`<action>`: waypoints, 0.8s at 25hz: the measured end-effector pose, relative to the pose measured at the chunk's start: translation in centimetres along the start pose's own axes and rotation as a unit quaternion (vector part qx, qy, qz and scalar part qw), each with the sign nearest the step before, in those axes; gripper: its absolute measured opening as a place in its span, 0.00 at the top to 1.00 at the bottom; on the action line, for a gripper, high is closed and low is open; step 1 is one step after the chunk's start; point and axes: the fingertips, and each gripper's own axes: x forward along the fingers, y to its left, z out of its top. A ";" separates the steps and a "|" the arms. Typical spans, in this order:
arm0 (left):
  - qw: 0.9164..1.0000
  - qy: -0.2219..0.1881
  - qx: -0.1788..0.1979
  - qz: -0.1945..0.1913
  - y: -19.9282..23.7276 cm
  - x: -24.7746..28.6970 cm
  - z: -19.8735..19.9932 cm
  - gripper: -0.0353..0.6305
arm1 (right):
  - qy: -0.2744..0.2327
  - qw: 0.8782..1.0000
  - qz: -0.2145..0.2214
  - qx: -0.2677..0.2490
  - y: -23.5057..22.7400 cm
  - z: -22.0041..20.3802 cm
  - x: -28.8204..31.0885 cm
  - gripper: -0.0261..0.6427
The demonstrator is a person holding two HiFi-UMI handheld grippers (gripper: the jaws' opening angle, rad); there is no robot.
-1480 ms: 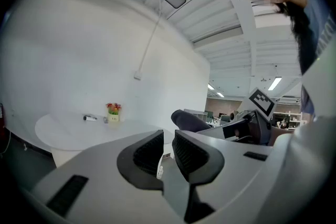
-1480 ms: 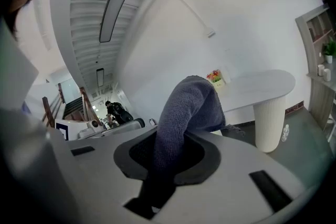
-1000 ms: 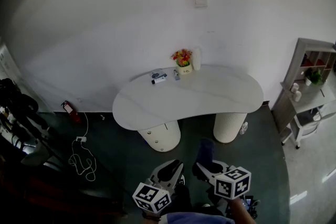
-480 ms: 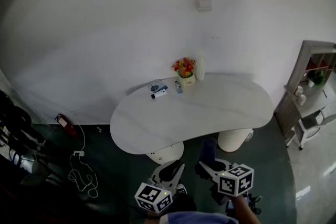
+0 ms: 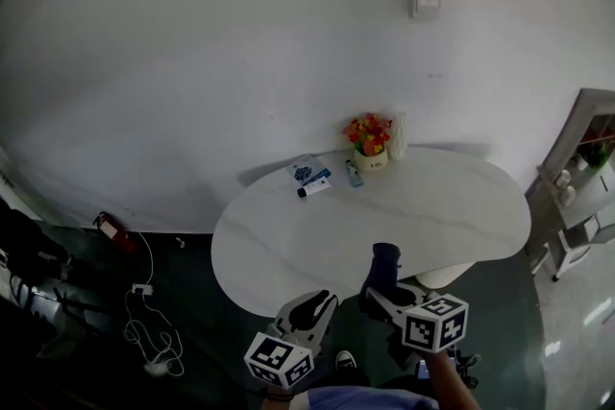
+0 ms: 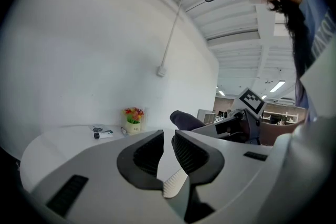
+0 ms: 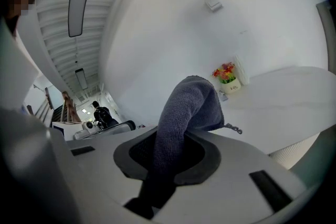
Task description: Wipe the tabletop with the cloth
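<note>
While clamped in the right tongs (image 5: 382, 291), rises as a dark blue-grey cloth (image 5: 383, 262) at lower middle of the head view, right at the near rim of the white desk (image 5: 452, 206). Cannot tell from there whether touching the top or hovering over it. Seen along the right tongs (image 7: 168, 152): shut firmly on the cloth (image 7: 186, 113), long axis running straight out past the tips, with a limp fold drooping toward the flower pot (image 7: 227, 80) at upper right. Just to lower left of the cloth: left tongs (image 5: 309, 310). Seen along the left tongs (image 6: 167, 145): only narrowly parted, gripping nothing. Judged next: push the right tongs forward and down to lay the cloth flat on bare desk, as the only 1 of the 2 carrying it. Steer short of the flower pot (image 5: 370, 147) and small packets (image 5: 309, 176) along the far rim.
</note>
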 end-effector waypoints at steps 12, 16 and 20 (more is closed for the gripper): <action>0.999 0.005 -0.020 -0.030 4.5 4.5 -0.5 0.85 | 0.027 0.999 -0.018 0.002 -3.6 3.5 6.4 0.85; 1.000 0.004 -0.030 -0.002 6.3 5.5 -0.4 0.85 | 0.046 0.999 0.007 -0.011 -4.5 4.9 9.3 0.85; 0.998 -0.005 -0.038 0.056 9.4 6.8 0.1 0.85 | 0.072 0.996 0.043 -0.025 -5.4 6.3 12.8 0.85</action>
